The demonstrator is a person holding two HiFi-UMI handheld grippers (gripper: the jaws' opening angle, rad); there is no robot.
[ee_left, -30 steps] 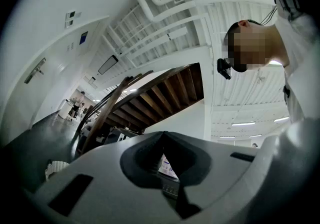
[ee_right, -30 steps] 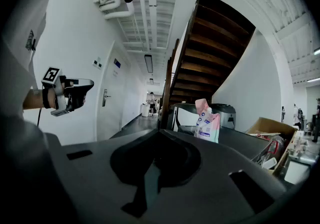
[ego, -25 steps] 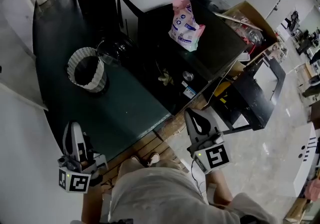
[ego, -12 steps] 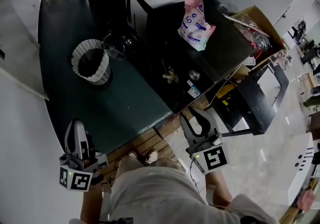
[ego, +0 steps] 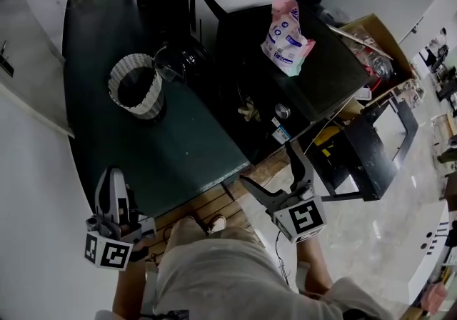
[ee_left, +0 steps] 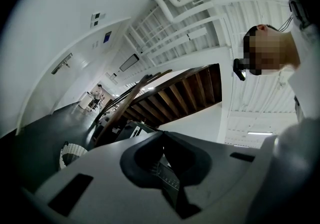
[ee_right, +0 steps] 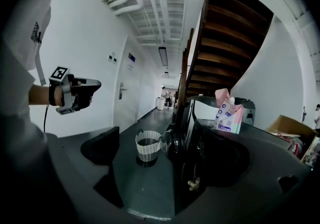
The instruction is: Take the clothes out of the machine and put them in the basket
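Grey and pressed together, our left gripper hangs short of the machine; our right gripper has just been spreading (nothing between its jaws). The ribbed basket stands beside the machine's open door, a pink pouch atop the machine.

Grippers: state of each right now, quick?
Left gripper: closed, empty.
Right gripper: open, jaws have just been opening, nothing between them.
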